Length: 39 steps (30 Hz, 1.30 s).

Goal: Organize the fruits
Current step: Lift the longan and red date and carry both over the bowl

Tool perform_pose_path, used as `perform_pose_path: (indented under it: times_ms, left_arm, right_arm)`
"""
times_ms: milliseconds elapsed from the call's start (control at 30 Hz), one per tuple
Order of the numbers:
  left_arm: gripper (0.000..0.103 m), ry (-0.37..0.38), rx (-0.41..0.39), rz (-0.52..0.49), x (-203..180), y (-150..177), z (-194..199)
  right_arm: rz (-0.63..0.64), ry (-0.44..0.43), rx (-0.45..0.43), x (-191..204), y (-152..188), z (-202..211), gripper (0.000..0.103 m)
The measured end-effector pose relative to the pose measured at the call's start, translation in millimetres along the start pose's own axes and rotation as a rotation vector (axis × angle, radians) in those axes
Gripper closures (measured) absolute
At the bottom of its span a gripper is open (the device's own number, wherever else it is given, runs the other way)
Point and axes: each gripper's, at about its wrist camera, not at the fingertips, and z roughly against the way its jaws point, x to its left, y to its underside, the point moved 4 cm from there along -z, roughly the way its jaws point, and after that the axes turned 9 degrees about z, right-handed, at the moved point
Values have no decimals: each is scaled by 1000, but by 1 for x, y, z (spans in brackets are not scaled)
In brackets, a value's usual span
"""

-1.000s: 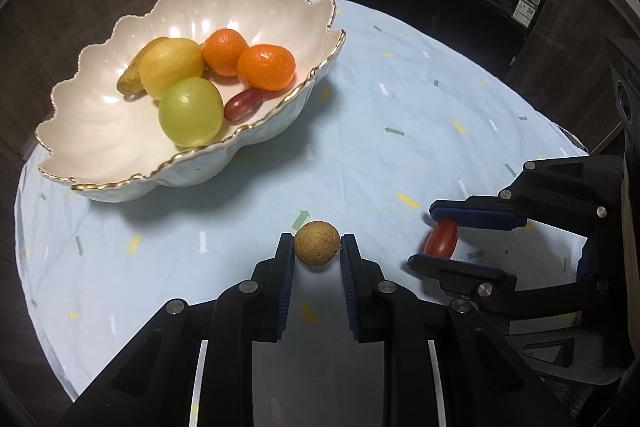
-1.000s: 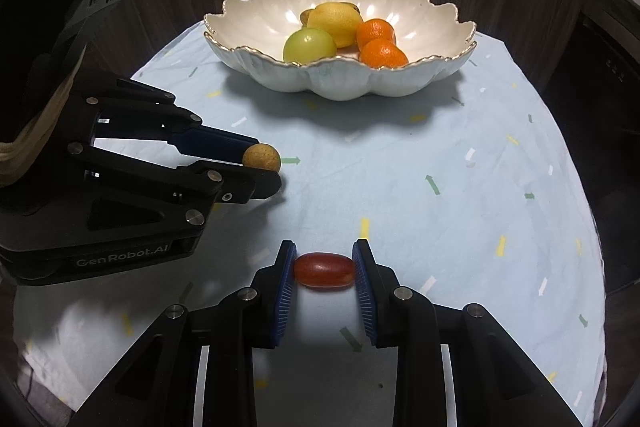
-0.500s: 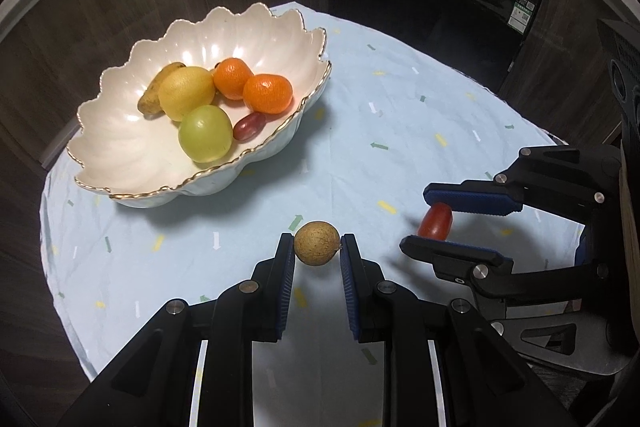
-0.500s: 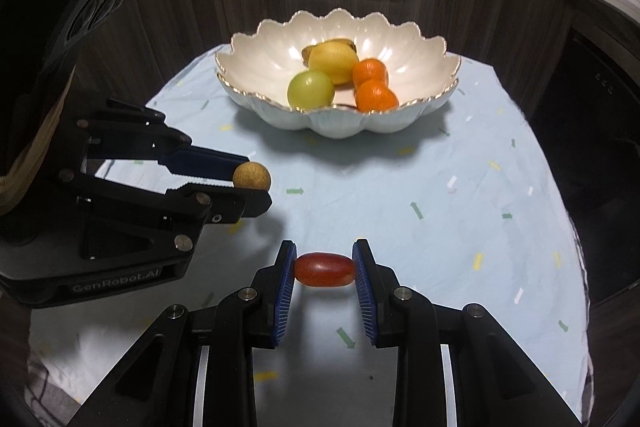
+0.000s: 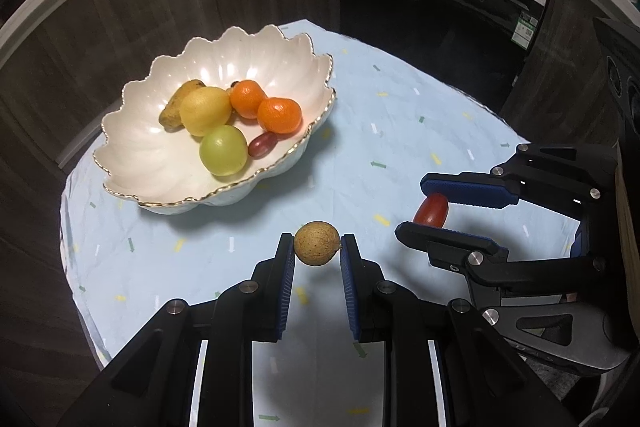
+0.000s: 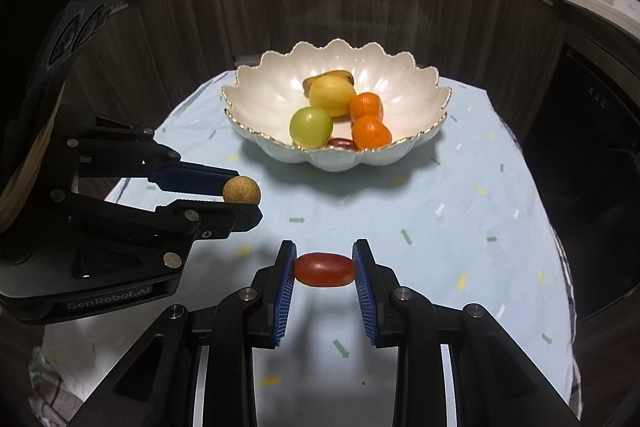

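The left claw point(image 5: 317, 247) is clenched on a small round brown fruit point(image 5: 317, 243), pinched right at the tips of its blue pads so the fruit sticks out in front, probably so it can be let go cleanly. The right claw point(image 6: 324, 267) grips an oblong red fruit point(image 6: 324, 269) end to end between its pads, also at the very tips. Both claws hang above the tabletop point(image 6: 460, 211), side by side and apart from each other, each pointed toward the scalloped white bowl point(image 6: 400, 75).

The bowl sits well ahead of both claws on the pale blue cloth point(image 5: 400, 131). It already holds 2 oranges point(image 5: 279, 115), a lemon point(image 5: 205, 110), a green fruit point(image 5: 223, 150), another red fruit point(image 5: 263, 144) and a brownish piece partly hidden behind the lemon. The fruits cluster on the near side, leaving bare bowl floor on the far side. Judging by this, the 2 held fruits are headed for the bowl, and neither is over its rim yet.
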Motion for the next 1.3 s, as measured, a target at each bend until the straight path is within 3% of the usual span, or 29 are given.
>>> perform_pose_path:
  times_ms: [1300]
  left_arm:
    - [80,-166,-152,258,41,-62,32]
  right_arm:
    - [1,58,-162,-55,-84,15,73]
